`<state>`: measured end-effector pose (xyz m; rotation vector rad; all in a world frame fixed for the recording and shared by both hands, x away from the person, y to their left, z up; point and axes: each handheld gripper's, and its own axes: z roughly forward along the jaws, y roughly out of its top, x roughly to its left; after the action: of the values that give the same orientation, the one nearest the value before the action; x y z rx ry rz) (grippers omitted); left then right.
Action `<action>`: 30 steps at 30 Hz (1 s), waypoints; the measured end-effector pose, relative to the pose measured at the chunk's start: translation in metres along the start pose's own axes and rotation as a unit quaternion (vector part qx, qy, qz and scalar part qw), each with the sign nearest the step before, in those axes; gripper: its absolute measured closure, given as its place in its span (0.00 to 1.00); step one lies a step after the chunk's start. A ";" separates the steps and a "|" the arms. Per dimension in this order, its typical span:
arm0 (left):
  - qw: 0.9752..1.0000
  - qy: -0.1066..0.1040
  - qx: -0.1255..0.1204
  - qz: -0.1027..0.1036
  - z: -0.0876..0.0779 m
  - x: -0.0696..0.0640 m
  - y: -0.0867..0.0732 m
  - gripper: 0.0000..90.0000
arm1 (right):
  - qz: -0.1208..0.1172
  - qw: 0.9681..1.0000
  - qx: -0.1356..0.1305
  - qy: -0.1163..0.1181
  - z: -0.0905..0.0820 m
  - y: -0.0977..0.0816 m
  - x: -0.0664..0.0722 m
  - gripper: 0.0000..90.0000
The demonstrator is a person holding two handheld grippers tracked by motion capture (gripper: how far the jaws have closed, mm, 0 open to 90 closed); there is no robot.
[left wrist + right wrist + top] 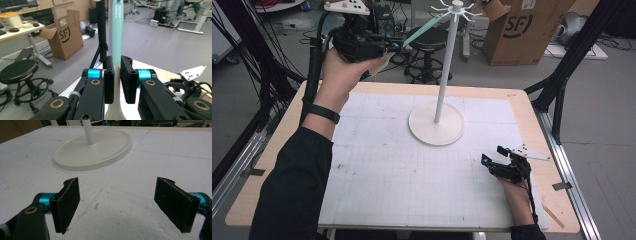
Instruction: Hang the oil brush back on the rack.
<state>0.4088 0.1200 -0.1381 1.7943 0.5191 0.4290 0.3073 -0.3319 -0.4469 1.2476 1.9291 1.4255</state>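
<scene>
My left gripper [398, 46] is raised over the table's far left edge, shut on the cream handle of a long mint-green utensil [424, 27]. The utensil's far end points up and right, close to the hooks [457, 9] at the top of a white stand [446, 65]. In the left gripper view the jaws [117, 75] pinch the handle and the green part [117, 30] rises straight ahead. My right gripper [493, 154] rests low at the table's front right, open with nothing between its fingers [117, 202]. The stand's round base [95, 147] lies ahead of it.
A white gridded foam mat [387, 165] covers the wooden table. Behind the table stand a black stool [427, 45] and an open cardboard box [522, 30]. A black tripod leg [562, 75] slants down at the table's right edge. Cables hang at the left.
</scene>
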 end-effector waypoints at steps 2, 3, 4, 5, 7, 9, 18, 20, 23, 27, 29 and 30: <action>1.000 0.001 -0.001 -0.004 0.001 0.001 -0.001 0.91 | 0.001 1.000 0.000 0.000 0.000 0.000 0.000 0.22; 1.000 0.001 0.000 -0.003 0.001 0.001 -0.001 0.91 | 0.000 1.000 0.000 0.000 0.000 0.000 0.000 0.22; 1.000 0.001 0.001 -0.002 0.001 0.001 -0.001 0.91 | 0.000 1.000 0.000 0.000 0.000 0.000 0.000 0.22; 1.000 0.002 0.003 -0.001 0.001 0.000 -0.002 0.90 | 0.000 1.000 0.000 0.000 0.000 0.000 0.000 0.22; 1.000 0.005 -0.001 -0.002 0.000 -0.001 -0.002 0.82 | 0.001 1.000 0.000 0.000 0.000 0.000 0.000 0.22; 1.000 0.011 0.000 -0.004 -0.001 -0.002 -0.003 0.69 | 0.001 1.000 0.000 0.000 0.000 0.000 0.000 0.22; 0.999 0.030 0.006 -0.009 -0.019 0.002 -0.063 0.34 | -0.003 1.000 -0.001 -0.001 0.000 0.000 0.001 0.22; 0.999 0.029 0.008 -0.012 -0.027 0.003 -0.083 0.31 | -0.003 1.000 0.000 -0.001 0.000 0.000 0.000 0.22; 0.999 0.034 0.019 -0.008 -0.039 0.003 -0.113 0.28 | -0.002 1.000 0.000 0.000 0.000 0.000 0.000 0.22; 0.999 0.039 0.033 -0.010 -0.055 0.002 -0.156 0.26 | -0.005 1.000 0.000 -0.002 0.000 0.000 0.000 0.22; 0.998 0.047 0.039 -0.011 -0.062 0.001 -0.177 0.26 | -0.004 1.000 0.002 -0.002 0.000 0.000 0.001 0.22; 0.998 0.051 0.041 -0.015 -0.066 0.001 -0.188 0.26 | -0.005 1.000 0.002 -0.001 0.000 0.000 0.001 0.22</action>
<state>0.3505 0.2183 -0.3009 1.8472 0.6410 0.4868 0.3071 -0.3311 -0.4470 1.2394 1.9344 1.4153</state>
